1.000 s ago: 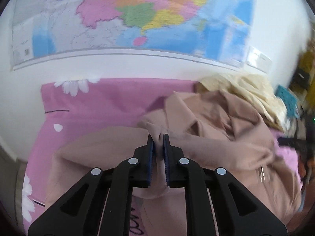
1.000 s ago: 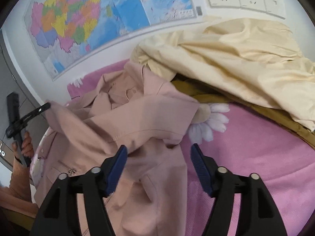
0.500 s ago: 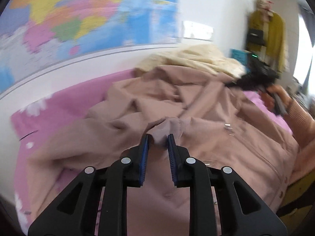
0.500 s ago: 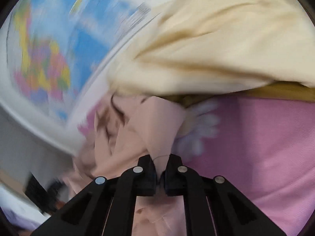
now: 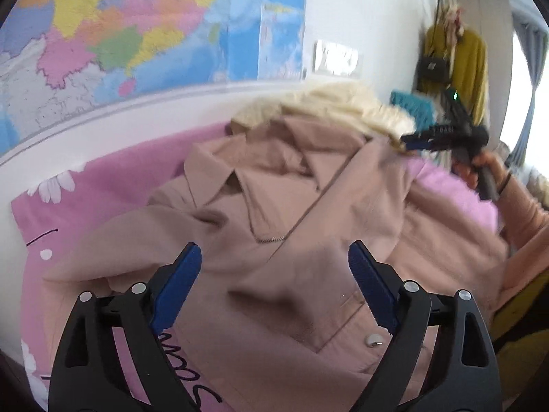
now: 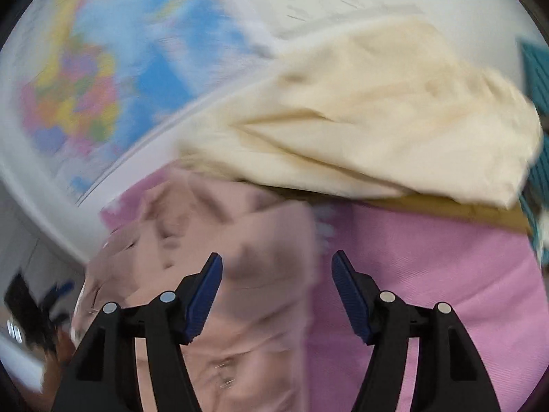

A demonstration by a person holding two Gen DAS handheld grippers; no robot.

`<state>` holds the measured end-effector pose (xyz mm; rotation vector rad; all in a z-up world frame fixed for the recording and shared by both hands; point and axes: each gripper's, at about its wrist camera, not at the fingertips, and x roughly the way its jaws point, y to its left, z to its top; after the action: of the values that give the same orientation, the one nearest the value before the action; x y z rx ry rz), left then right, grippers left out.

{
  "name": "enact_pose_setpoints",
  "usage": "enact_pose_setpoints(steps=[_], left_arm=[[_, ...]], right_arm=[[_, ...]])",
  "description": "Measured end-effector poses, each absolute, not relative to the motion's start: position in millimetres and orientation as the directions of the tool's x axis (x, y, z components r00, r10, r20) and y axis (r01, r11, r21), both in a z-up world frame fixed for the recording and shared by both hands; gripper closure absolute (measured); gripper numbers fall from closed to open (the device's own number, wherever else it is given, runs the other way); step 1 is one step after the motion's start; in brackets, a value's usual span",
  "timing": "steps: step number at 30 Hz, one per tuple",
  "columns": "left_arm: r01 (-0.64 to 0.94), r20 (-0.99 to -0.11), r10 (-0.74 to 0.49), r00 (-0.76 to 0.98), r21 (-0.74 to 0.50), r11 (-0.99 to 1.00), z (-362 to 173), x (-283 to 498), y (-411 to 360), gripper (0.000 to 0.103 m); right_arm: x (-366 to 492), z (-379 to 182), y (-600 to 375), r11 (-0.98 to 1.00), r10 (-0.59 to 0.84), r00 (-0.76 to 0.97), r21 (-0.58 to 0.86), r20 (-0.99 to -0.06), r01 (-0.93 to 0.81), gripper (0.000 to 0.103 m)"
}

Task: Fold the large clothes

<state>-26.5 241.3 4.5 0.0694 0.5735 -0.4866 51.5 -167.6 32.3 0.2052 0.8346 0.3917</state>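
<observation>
Right now the pink jacket point(image 5: 308, 226) lies spread and rumpled on the pink sheet point(image 5: 113, 178) with white daisies, its collar turned toward the wall and a snap button showing near my left fingers. My left gripper point(image 5: 274, 267) hangs above the jacket's front with its jaws wide apart; they have just been opening, and the cloth lies below the blue pads point(image 5: 176, 283), not pinched between them. My right gripper point(image 6: 276, 274) is likewise spread, its jaws having just opened too, and it sits over the jacket's edge where the cloth point(image 6: 247, 274) meets the bare sheet point(image 6: 429, 274); this view is smeared with blur, so I think nothing is pressed between those pads, though I would not swear to the finer detail. From my left camera I see my right hand point(image 5: 480, 168) holding that gripper beyond the jacket's far shoulder, by the cream garment point(image 5: 329, 103). That cream garment point(image 6: 377, 120) is heaped at the head of the bed against the wall, over something mustard yellow point(image 6: 446, 206). A coloured map point(image 5: 137, 34) hangs on the wall above, and a yellow coat point(image 5: 463, 61) with a small black bag hangs in the corner.
</observation>
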Motion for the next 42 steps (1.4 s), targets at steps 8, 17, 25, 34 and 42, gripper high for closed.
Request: enact_pose_setpoints(steps=[8,17,25,34,42], left_arm=[[0.459,-0.686,-0.349,0.638,-0.025,0.888,-25.1,-7.0,201.7,0.01],[0.389,-0.816,-0.192,0.545,0.043,0.92,-71.9,30.7,190.3,0.049],[0.281,-0.751,-0.063,0.657,0.166,0.945,-46.4,50.4,197.1,0.087],[0.262,-0.78,-0.04,0.624,0.16,0.952,-60.9,74.6,205.0,0.056],[0.204,-0.756,-0.042,0.654,0.122,0.971,-51.5,54.1,210.7,0.044]], right_arm=[[22.6,7.4,-28.6,0.787,0.387,0.443,0.04,-0.809,-0.616,0.038],[17.4,-24.2,-14.2,0.766,0.403,0.36,0.096,-0.841,-0.635,0.036],[25.9,-8.8,-20.9,0.792,0.444,0.397,0.145,-0.803,-0.593,0.036],[63.2,-37.1,-14.8,0.847,0.348,0.394,0.105,-0.851,-0.521,0.036],[60.0,-34.1,-16.2,0.856,0.344,0.409,0.103,-0.845,-0.507,0.036]])
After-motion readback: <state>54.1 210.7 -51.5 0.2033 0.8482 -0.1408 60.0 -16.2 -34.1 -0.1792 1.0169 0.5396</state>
